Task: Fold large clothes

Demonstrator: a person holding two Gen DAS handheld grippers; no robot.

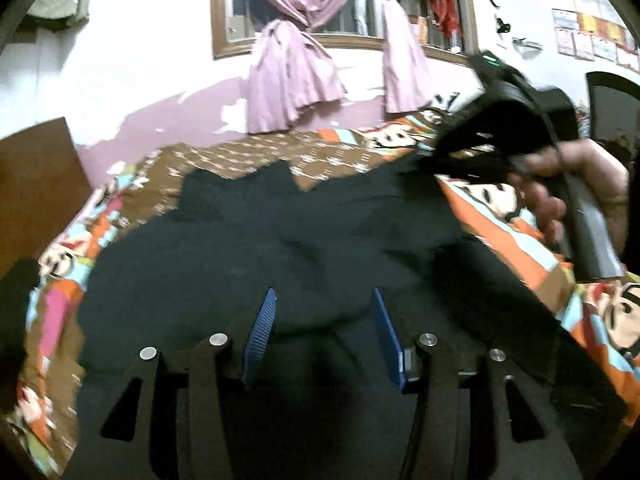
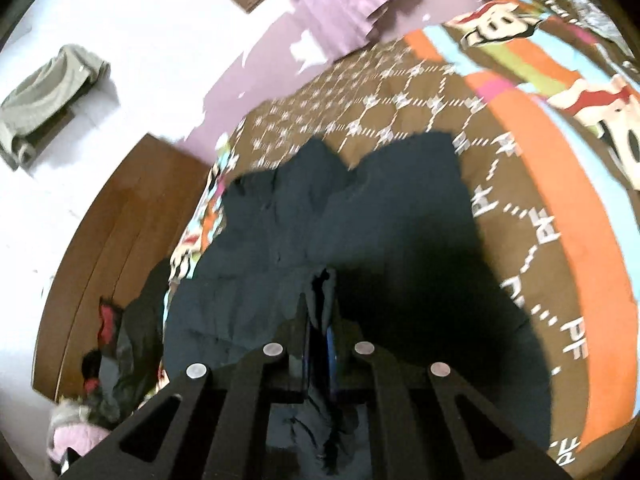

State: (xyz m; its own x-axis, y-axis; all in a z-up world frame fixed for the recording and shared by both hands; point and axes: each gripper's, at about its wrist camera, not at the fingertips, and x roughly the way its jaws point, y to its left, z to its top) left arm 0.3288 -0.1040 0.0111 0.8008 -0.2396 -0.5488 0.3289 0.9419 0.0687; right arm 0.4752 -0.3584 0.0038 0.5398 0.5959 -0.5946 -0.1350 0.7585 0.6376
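With the right gripper point(image 2: 320, 304) clenched on a bunched edge of the dark garment point(image 1: 280, 240) spread on the bed ahead, and the left gripper point(image 1: 324, 320) released just above it, the fold probably needs that edge drawn across taut and level.

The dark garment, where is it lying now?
The dark garment lies spread on the patterned bedcover, below the pink curtains; the right gripper pinches its near edge.
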